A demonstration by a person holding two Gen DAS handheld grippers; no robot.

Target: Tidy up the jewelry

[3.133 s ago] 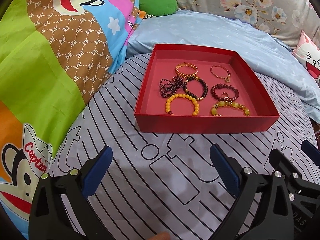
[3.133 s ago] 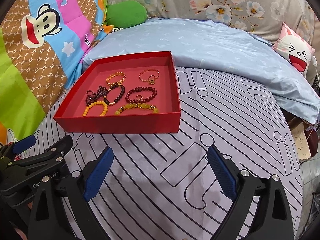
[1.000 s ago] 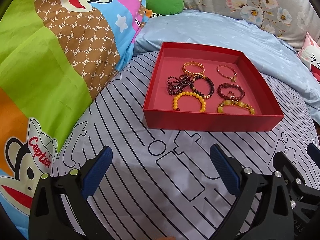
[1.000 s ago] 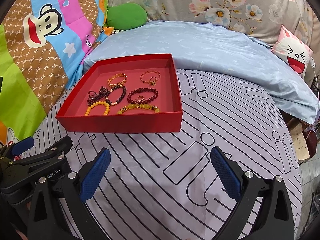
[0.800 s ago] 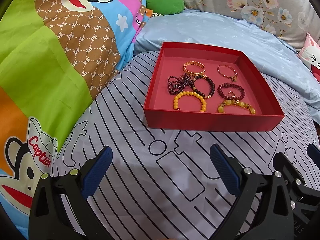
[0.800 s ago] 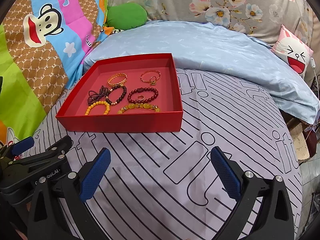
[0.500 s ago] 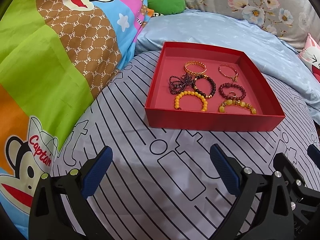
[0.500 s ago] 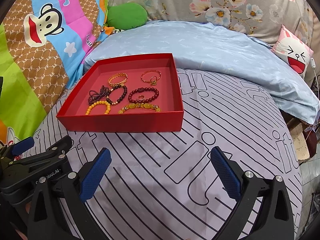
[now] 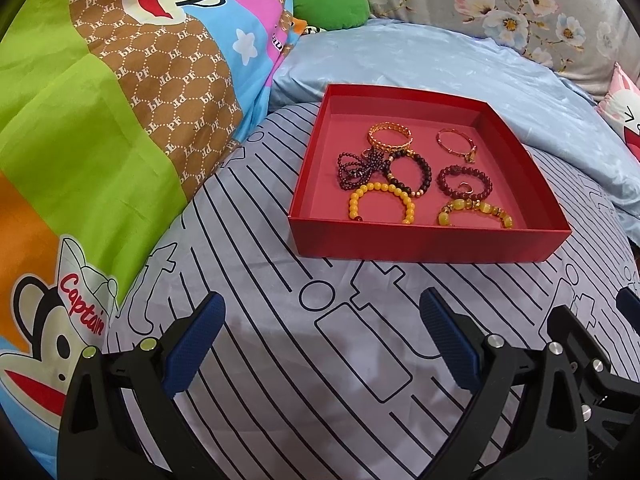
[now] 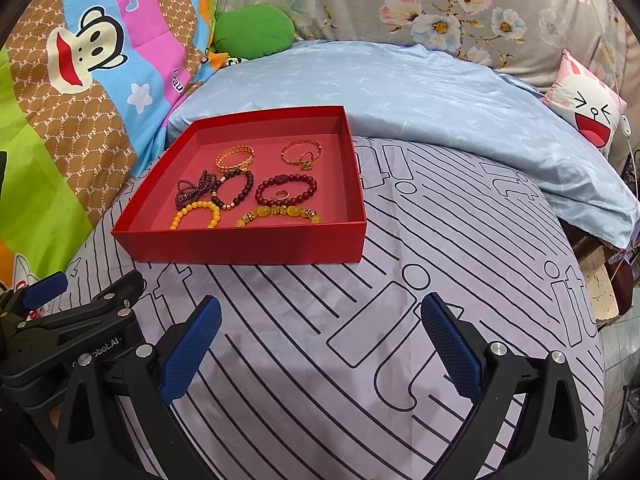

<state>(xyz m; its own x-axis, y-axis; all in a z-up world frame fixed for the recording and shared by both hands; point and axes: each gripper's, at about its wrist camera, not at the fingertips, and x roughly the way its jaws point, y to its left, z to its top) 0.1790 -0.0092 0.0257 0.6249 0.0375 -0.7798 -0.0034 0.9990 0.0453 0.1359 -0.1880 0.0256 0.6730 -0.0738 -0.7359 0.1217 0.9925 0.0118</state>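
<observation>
Bracelets (image 9: pixel 420 176) laid in a red tray (image 9: pixel 424 246) on striped bedding (image 9: pixel 280 320).
Left gripper (image 9: pixel 322 328) and right gripper (image 10: pixel 320 330) are held spread wide and empty, tray at 12 o'clock.

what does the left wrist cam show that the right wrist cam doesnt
Only the left wrist view shows the Captain monkey print on the quilt, and the right gripper at its lower right edge.

Only the right wrist view shows the whole laughing bunny pillow, the floor past the bed edge, and the left gripper at its lower left.

Both show the red box with the bracelets inside, the green cushion, the striped sheet, and open jaws holding nothing.
</observation>
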